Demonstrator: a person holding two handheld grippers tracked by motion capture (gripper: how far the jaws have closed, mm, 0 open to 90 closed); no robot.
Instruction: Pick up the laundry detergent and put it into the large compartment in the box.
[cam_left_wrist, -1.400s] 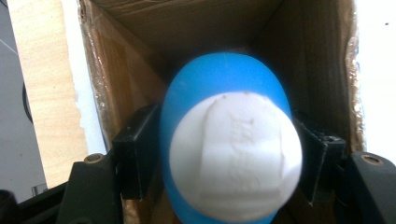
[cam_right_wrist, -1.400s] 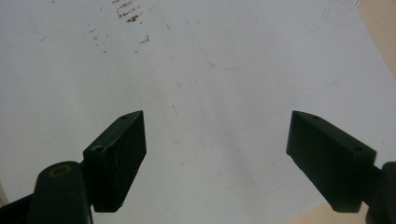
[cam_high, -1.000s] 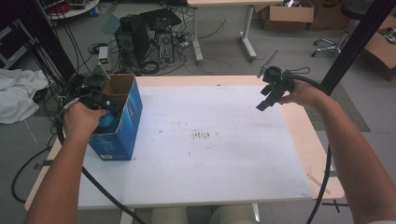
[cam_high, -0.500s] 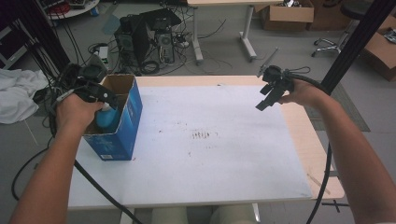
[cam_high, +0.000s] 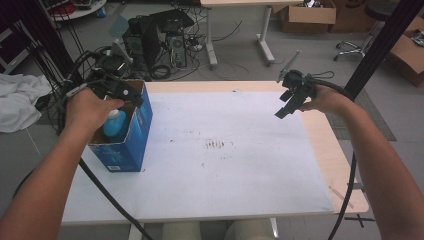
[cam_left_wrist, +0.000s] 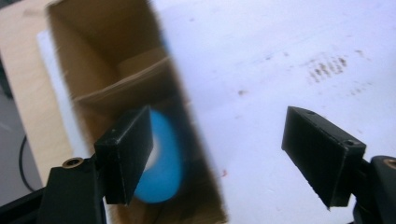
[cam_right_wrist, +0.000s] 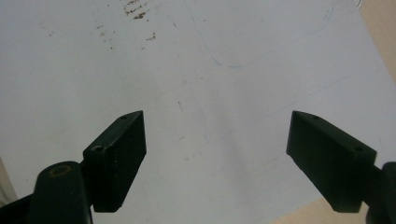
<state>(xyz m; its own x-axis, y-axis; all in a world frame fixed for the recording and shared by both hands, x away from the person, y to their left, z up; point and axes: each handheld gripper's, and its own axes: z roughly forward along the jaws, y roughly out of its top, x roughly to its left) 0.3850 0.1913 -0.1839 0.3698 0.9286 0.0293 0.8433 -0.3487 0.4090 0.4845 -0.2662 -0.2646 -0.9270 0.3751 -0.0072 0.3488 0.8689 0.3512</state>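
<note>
Table (cam_high: 240, 175): white sheet over a wood top, with a smudge of brown marks near the middle. No writing on it that reads.

Box (cam_high: 131, 142): blue carton, top open, standing at the table's left edge. Its printing is too small to read; no brand made out.

Bottle (cam_high: 116, 125): blue, upright inside the box, its top showing below the rim. In the left gripper view it lies blurred, down in the box behind the near jaw; no label readable.

Left gripper (cam_left_wrist: 231, 158): over the box's open top. A second ago the hand was lower, down at the box mouth; now it is higher. Jaws have just been opening and stand apart with nothing between them; the bottle is below, not pinched. Reading: the bottle has been let go in the box and the hand is lifting clear, so the placing step looks done.

Right gripper (cam_right_wrist: 217, 161): at the far right of the table, in the same spot as a second ago. Jaws wide apart, empty, bare sheet below.
</note>
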